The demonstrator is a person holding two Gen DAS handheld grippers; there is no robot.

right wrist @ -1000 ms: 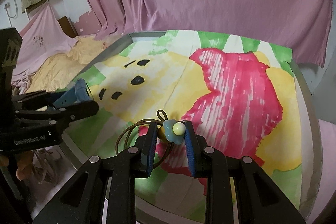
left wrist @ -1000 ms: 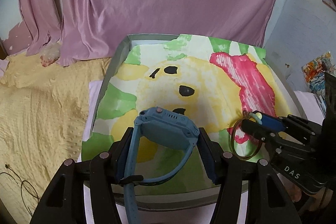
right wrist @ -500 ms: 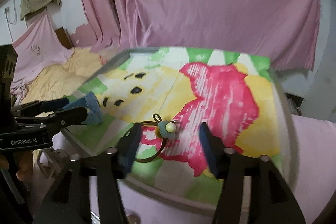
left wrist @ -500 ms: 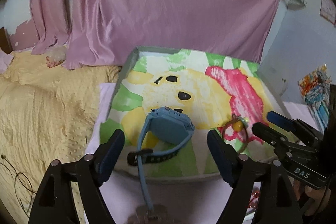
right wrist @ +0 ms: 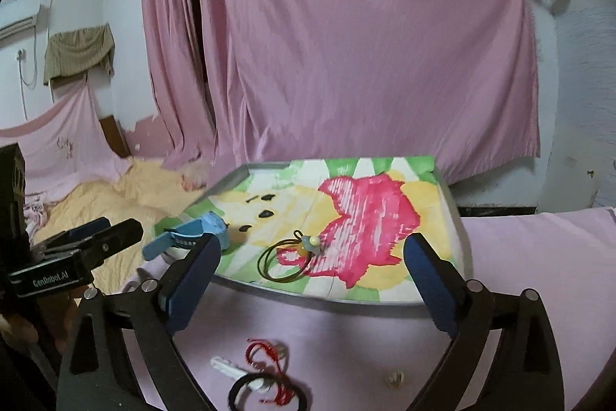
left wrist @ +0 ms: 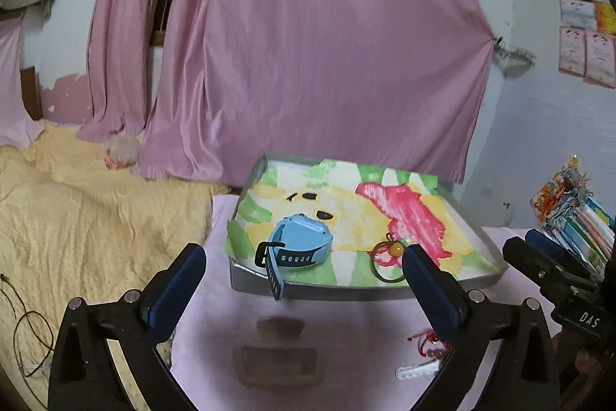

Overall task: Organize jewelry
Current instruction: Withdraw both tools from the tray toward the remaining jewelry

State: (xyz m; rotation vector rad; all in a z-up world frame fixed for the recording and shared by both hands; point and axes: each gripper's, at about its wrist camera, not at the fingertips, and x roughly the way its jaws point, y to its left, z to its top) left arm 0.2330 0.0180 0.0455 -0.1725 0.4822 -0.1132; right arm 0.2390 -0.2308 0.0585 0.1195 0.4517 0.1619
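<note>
Blue watch (left wrist: 298, 243) and hair tie (right wrist: 292, 257) on tray (left wrist: 358, 289), beyond both spread, empty claws (left wrist: 304, 286) (right wrist: 310, 274).

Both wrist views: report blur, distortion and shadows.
Left wrist view: strong fisheye bending with dark corners; the blue watch and tray are sharp, and soft shadows lie on the pink cloth. Right wrist view: same bending; the curtain looks slightly smeared.

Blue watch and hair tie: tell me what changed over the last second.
Both were let go. The left gripper opened and drew back off the blue watch; the right gripper opened and drew back off the hair tie. Both items now lie on the tray, the watch strap hanging over its near edge. The tray and its painted liner stayed put.
</note>
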